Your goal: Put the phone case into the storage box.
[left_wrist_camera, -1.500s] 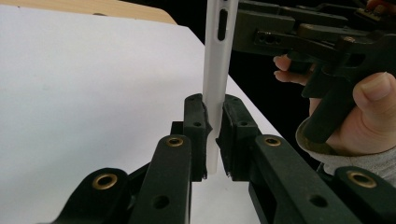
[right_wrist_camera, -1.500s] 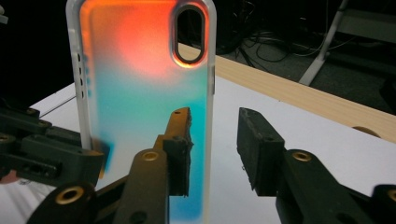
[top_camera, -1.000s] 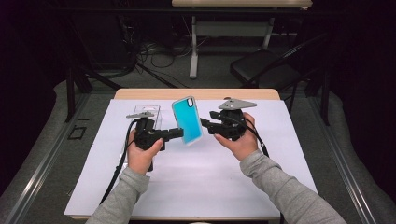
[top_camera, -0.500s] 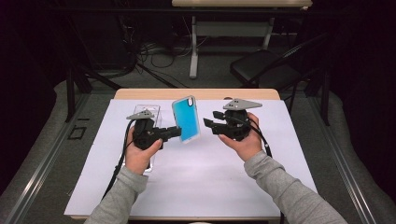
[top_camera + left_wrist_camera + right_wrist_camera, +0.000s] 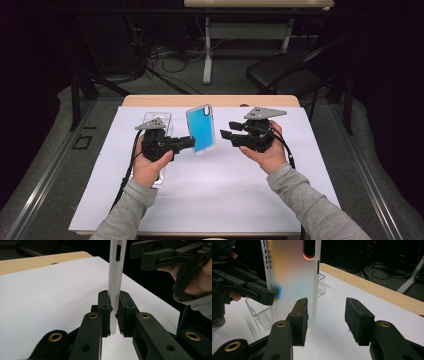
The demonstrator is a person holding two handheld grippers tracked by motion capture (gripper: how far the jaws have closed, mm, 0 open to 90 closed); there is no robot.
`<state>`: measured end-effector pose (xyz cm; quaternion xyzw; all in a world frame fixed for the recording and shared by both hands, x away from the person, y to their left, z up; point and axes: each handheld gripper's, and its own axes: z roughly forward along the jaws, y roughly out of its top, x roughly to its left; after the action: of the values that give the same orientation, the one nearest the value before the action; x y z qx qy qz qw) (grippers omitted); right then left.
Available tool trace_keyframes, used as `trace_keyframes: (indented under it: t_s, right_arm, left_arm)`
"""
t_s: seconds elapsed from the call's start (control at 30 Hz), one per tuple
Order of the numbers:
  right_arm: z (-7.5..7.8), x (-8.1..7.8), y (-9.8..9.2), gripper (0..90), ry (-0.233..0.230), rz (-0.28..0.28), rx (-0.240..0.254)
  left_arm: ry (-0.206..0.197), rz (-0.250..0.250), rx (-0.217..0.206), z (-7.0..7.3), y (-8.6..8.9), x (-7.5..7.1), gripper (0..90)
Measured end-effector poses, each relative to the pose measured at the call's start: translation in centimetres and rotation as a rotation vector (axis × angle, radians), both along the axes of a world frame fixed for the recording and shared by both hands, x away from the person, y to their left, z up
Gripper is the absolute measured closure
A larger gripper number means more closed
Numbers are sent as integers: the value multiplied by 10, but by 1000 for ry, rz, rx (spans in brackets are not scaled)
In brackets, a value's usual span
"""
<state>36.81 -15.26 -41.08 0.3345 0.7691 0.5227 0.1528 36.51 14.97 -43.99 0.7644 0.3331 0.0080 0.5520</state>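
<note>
phone case (image 5: 201,129) upright between left tool (image 5: 187,144) and right tool (image 5: 226,135) | clear box (image 5: 164,120) behind left tool

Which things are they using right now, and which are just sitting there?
In use:
- phone case, clamped on edge by the left gripper
- right gripper, open beside it

Just lying about:
- clear plastic box
- folding chair
- cables on the floor
</note>
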Motion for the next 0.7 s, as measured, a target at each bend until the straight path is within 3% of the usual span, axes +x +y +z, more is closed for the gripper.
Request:
trace_keyframes:
  t_s: [0.17, 0.7]
  right_arm:
    - [0, -3, -5, 557, 11, 46, 17]
    - [-2, -4, -21, 579, 48, 81, 68]
  left_arm:
    - [3, -25, -5, 0, -2, -2, 818]
    - [14, -78, -20, -1, -9, -6, 818]
